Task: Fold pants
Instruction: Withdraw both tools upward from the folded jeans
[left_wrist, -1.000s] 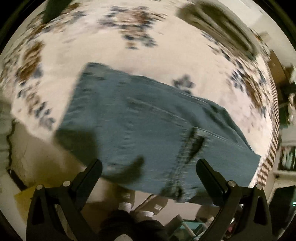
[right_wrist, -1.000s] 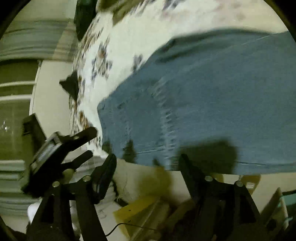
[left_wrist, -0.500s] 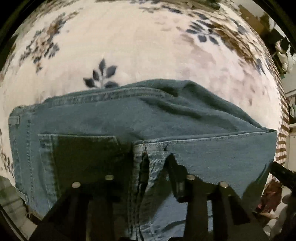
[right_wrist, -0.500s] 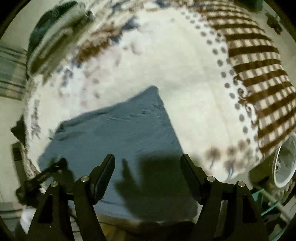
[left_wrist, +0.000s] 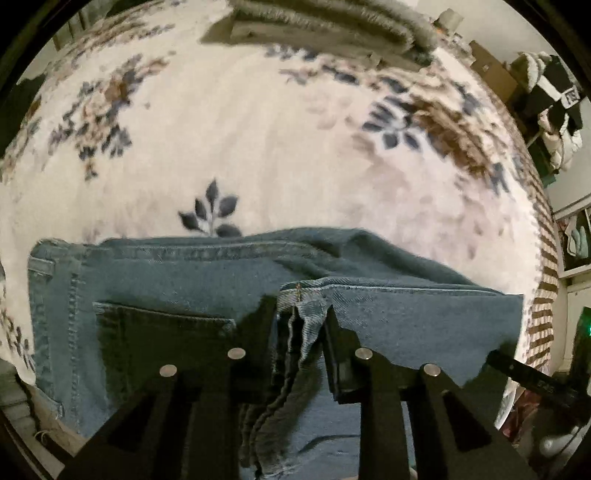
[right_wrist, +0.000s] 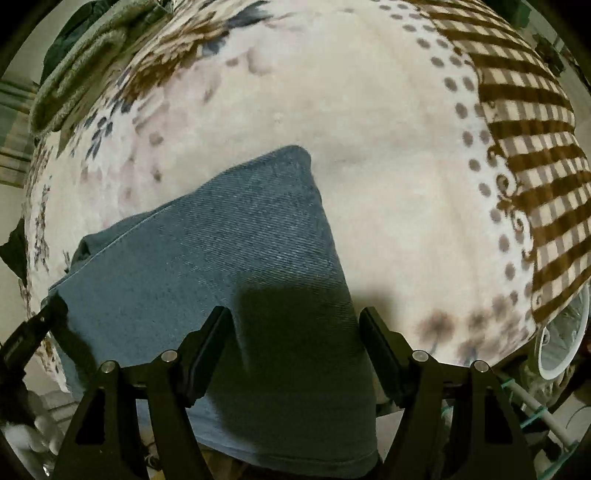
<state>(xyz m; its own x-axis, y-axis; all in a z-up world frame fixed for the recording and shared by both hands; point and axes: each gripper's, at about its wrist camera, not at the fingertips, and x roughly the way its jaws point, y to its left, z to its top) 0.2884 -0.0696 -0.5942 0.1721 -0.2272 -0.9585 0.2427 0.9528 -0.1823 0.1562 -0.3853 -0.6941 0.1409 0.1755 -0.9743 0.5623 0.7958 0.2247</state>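
Blue denim pants lie folded on a bed with a white flowered blanket. In the left wrist view the waistband is at the left and a back pocket shows. My left gripper is shut on the bunched hem edge of the pants near the bed's front edge. In the right wrist view the folded end of the pants reaches up the blanket. My right gripper is open above the pants' right edge and holds nothing.
A folded grey-green blanket lies at the far side of the bed. A brown checked border runs along the bed's right side. Shelves and clothes stand at the right. A white round object sits below the bed edge.
Both grippers have swung in low over the pants. My left gripper has closed from wide open onto the hem edge. My right gripper has stayed open and moved closer.
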